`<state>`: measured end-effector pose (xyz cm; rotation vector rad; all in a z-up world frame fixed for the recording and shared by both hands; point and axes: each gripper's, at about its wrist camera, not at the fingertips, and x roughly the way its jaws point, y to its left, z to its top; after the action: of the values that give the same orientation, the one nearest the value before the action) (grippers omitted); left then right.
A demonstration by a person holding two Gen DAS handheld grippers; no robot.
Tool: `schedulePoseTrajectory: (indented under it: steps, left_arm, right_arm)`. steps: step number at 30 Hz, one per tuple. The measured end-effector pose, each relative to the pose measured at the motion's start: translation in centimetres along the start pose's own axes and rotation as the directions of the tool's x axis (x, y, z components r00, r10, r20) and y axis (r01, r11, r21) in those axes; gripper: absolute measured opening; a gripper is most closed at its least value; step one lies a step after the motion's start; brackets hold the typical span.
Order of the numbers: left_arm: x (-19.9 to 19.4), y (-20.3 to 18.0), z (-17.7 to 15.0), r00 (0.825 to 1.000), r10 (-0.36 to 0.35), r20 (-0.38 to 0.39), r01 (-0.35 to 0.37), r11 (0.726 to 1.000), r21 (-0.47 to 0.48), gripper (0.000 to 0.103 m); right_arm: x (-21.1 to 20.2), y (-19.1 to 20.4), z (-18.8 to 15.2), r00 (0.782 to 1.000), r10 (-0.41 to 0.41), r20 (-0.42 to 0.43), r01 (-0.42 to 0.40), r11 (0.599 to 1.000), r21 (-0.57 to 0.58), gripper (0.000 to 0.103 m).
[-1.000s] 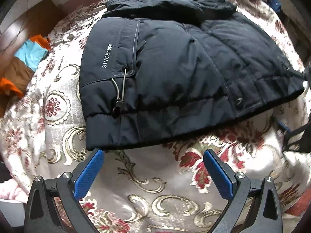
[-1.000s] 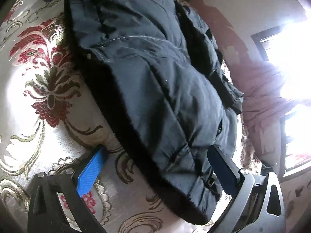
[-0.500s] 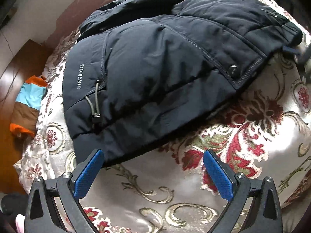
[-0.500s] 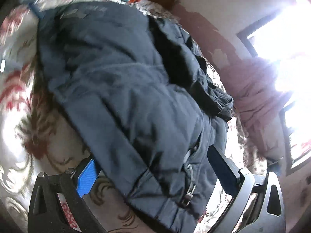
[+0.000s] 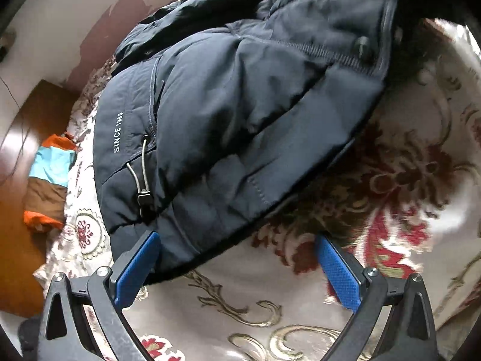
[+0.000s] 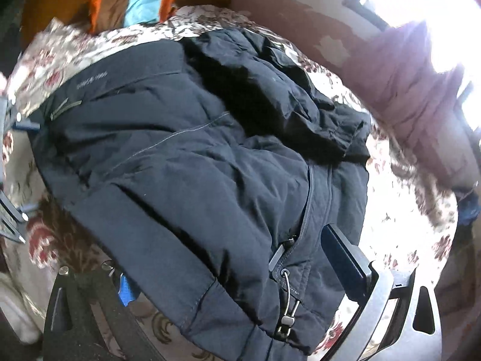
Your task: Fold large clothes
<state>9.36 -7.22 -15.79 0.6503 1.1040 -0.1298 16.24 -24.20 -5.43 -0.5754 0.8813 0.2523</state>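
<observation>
Navy padded jacket (image 5: 240,114) lies folded on the floral bedspread (image 5: 405,210). My left claw (image 5: 237,258) is wide open at its near hem corner, gripping nothing. My right claw (image 6: 228,273) is open too, jaws straddling the drawcord (image 6: 288,300) corner, not clamped.

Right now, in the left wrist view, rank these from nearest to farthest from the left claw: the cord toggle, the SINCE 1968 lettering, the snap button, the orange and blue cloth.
1. Cord toggle, just above the left claw's left finger.
2. SINCE 1968 lettering, higher on the jacket's left edge.
3. Orange and blue cloth, far left, off the bedspread.
4. Snap button, upper right.
</observation>
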Motion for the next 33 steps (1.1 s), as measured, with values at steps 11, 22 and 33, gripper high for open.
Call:
schedulePoseTrajectory:
  steps: [11, 22, 33]
  left_arm:
    - [-0.1, -1.3, 1.4, 0.991, 0.088, 0.099, -0.103, 0.984, 0.148, 0.103]
    - [0.4, 0.2, 3.7, 0.986, 0.14, 0.091, -0.159, 0.953, 0.259, 0.103]
    - [-1.1, 8.2, 7.5, 0.995, 0.099, 0.032, -0.1, 0.994, 0.033, 0.099]
  right_arm:
    - [0.4, -2.4, 1.6, 1.0, 0.018, 0.004, -0.018, 0.995, 0.094, 0.101]
    - [0.4, -4.0, 4.8, 1.0, 0.009, 0.01, -0.01, 0.99, 0.138, 0.101]
    - [2.1, -6.9, 6.8, 0.997, 0.067, -0.028, -0.059, 0.969, 0.239, 0.101]
